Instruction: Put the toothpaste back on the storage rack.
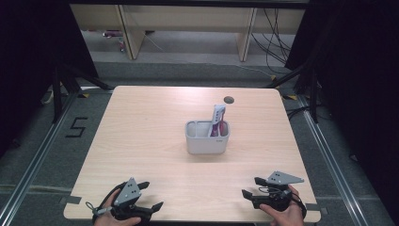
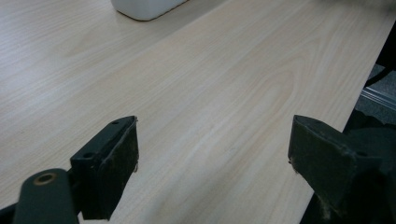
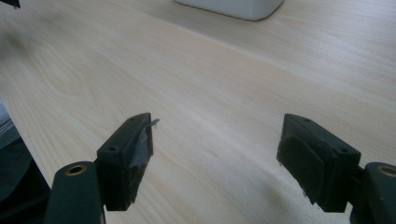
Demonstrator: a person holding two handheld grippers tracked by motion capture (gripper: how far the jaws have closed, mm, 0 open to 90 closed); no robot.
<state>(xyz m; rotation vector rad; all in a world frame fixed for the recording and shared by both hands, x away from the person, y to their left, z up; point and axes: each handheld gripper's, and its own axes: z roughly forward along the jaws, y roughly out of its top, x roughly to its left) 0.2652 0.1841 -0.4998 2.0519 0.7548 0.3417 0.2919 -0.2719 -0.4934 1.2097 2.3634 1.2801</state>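
**Student:** Where does the object of the work sit relative to the two claws?

**Tutor:** The white plastic two-compartment caddy (image 1: pixel 207 137) stands near the middle of the pale wooden table (image 1: pixel 141 132), well apart from both grippers, which rest at the near edge. A red-and-white tube (image 1: pixel 218 120) stands in its right compartment, leaning slightly and rising above the rim.

**Student:** Which way does it lie from each claw?

**Tutor:** From the left gripper (image 1: pixel 150 196) it lies far and to the right; from the right gripper (image 1: pixel 251 187) it lies far and to the left. The right gripper appears somewhat nearer, and the tube is on its side of the caddy.

**Student:** And the tube's long axis?

**Tutor:** Close to upright, so a reach from above or from the side, with the jaws set across that axis, would probably suit.

**Student:** What state are the claws in?

**Tutor:** Both stand wide and hold nothing. In the left gripper view (image 2: pixel 212 156) and the right gripper view (image 3: pixel 215 156), only bare tabletop lies between the pads, with the caddy's base (image 3: pixel 231 7) at the top edge.
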